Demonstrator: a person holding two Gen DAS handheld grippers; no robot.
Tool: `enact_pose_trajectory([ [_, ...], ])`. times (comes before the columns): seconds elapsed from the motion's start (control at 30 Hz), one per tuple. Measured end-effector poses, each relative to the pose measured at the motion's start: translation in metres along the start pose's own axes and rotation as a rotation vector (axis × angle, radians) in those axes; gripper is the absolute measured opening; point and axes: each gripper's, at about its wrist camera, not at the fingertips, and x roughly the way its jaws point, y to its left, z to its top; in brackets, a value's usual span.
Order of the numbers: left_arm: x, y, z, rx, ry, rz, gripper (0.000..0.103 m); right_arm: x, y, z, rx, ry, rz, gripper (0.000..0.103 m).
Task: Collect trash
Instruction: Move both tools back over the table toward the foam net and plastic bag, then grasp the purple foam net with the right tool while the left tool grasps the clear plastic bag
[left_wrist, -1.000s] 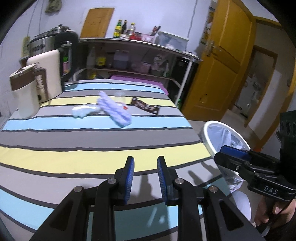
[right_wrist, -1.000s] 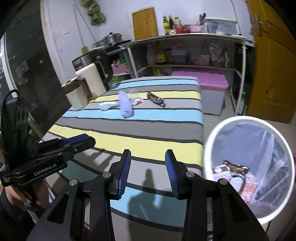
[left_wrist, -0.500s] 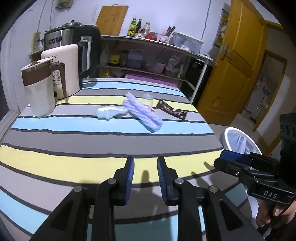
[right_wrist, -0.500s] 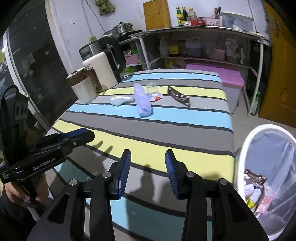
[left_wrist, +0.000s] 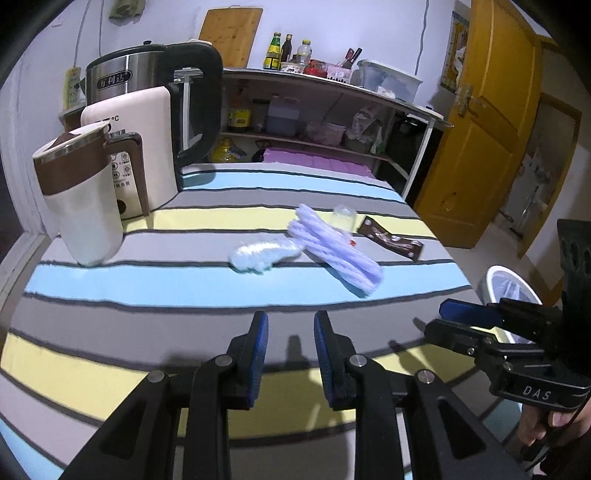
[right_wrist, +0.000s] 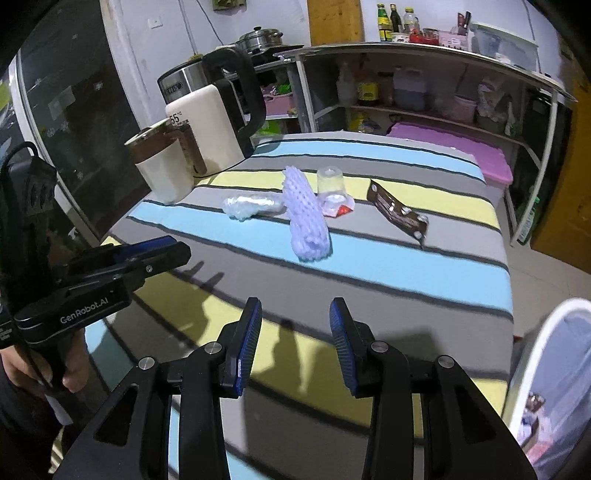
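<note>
On the far half of the striped table (left_wrist: 155, 284) lay the trash — a purple foam net (right_wrist: 305, 218) with a crumpled clear bag (right_wrist: 251, 205) touching its left side, a small clear cup (right_wrist: 330, 181) and a red-and-white wrapper (right_wrist: 338, 208) just beside its right, and a brown snack wrapper (right_wrist: 400, 216) further right. We saw the left gripper (left_wrist: 290, 349) and the right gripper (right_wrist: 295, 338) over the near stripes, well apart from that litter — fingers spread, nothing between them. The white bin (right_wrist: 543, 350) stood off the table's right edge, a kettle (left_wrist: 140, 147) and mug (left_wrist: 81, 199) at the far left.
</note>
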Motion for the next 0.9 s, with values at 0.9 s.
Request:
enact_pose_trajectory([
  [0.9, 0.078, 0.033, 0.06, 0.092, 0.045, -0.033, 0.041, 0.082, -0.018, 0.051, 0.008, 0.067, 0.016, 0.035],
])
